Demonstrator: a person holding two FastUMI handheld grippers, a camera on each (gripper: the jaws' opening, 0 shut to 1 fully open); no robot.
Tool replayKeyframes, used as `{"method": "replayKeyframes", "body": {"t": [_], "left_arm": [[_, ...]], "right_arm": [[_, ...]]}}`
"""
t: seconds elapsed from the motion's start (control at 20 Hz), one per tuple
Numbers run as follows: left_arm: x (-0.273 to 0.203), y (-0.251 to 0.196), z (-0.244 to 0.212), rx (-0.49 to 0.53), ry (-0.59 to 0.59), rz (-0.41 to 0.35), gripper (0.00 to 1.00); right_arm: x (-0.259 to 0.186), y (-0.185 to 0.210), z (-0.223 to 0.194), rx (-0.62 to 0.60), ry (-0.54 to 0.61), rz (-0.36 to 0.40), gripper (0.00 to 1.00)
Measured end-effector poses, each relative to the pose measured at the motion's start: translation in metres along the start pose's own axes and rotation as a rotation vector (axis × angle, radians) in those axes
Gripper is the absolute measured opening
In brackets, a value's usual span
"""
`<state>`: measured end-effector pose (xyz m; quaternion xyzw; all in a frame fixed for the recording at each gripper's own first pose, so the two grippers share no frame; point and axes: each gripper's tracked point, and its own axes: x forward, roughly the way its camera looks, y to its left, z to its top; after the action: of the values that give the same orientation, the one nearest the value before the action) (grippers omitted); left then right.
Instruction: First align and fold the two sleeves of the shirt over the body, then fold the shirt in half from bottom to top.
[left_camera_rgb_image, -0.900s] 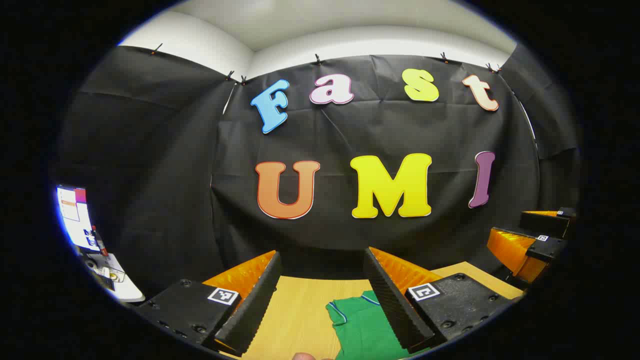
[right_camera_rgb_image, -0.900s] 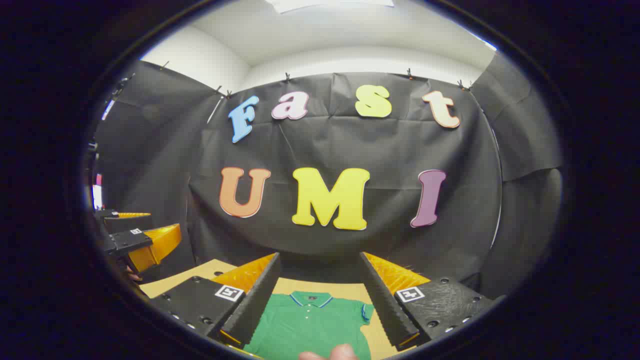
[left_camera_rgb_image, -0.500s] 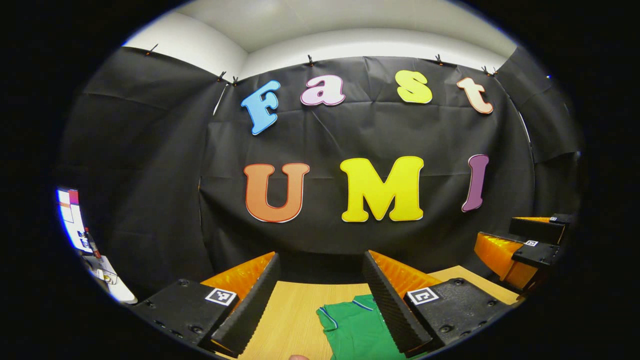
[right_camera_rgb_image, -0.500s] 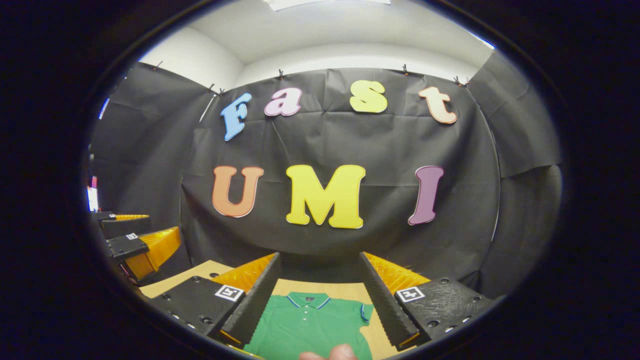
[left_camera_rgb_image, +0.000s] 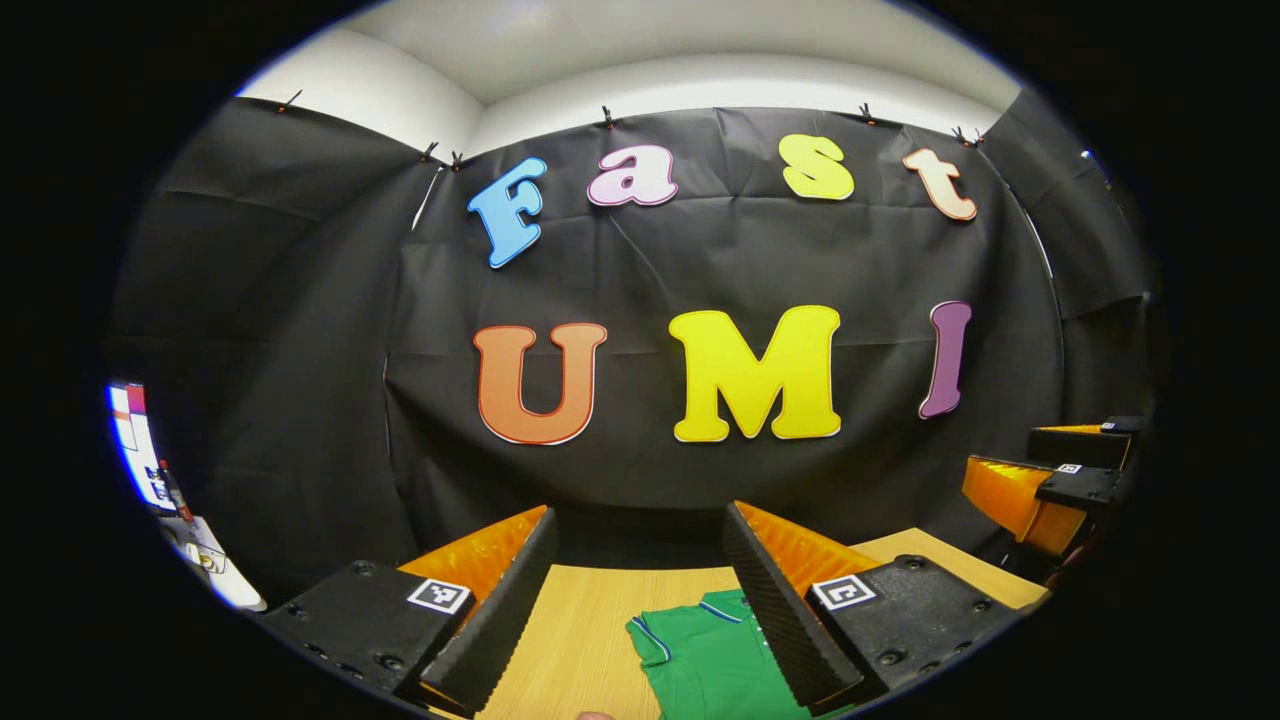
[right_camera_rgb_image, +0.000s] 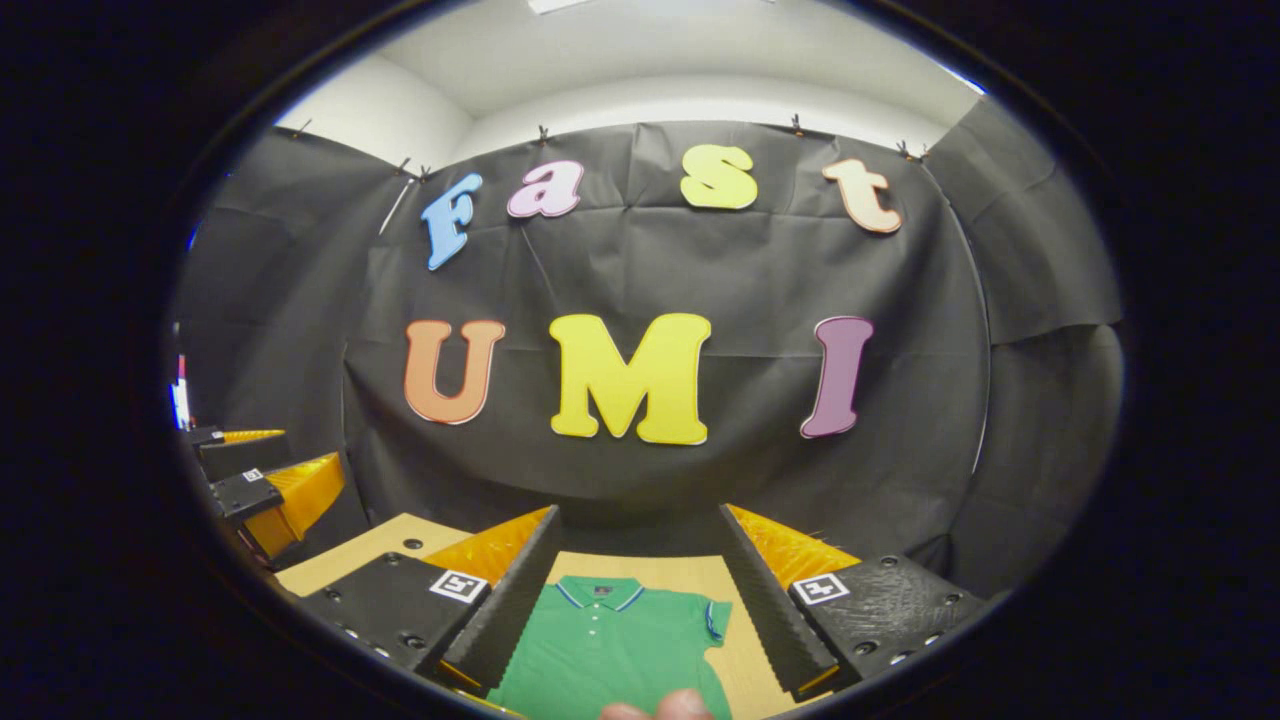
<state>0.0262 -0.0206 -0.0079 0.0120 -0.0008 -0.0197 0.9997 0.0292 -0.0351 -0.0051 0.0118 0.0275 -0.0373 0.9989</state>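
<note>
Wooden table (left_camera_rgb_image: 590, 620) under flat green shirt (right_camera_rgb_image: 610, 650), both tools spread above.

Wooden table (left_camera_rgb_image: 590, 620), black cloth wall (left_camera_rgb_image: 300, 330), lit screen (left_camera_rgb_image: 130, 440) far left.

No readable text; square coded markers on gripper (left_camera_rgb_image: 640, 600) fingers, unreadable.

Even, bright overhead light leaves both views sharp between the jaws, with soft shadow beneath them and strong fisheye bending and dimming outward.
</note>
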Motion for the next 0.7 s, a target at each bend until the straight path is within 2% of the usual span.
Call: {"method": "replayKeyframes", "body": {"t": [0.4, 0.5, 0.7], "left_arm": [[0.005, -0.012, -0.006, 0.000, 0.023, -0.011, 1.00], [0.007, -0.017, -0.007, 0.005, 0.030, -0.014, 1.00], [0.012, -0.025, -0.007, 0.009, 0.032, -0.018, 1.00]], "right_arm": [[0.013, -0.023, -0.026, 0.002, 0.064, -0.013, 0.96], [0.024, -0.026, -0.045, -0.014, 0.118, -0.004, 0.94], [0.043, -0.041, -0.089, -0.023, 0.238, 0.007, 0.95]]}}
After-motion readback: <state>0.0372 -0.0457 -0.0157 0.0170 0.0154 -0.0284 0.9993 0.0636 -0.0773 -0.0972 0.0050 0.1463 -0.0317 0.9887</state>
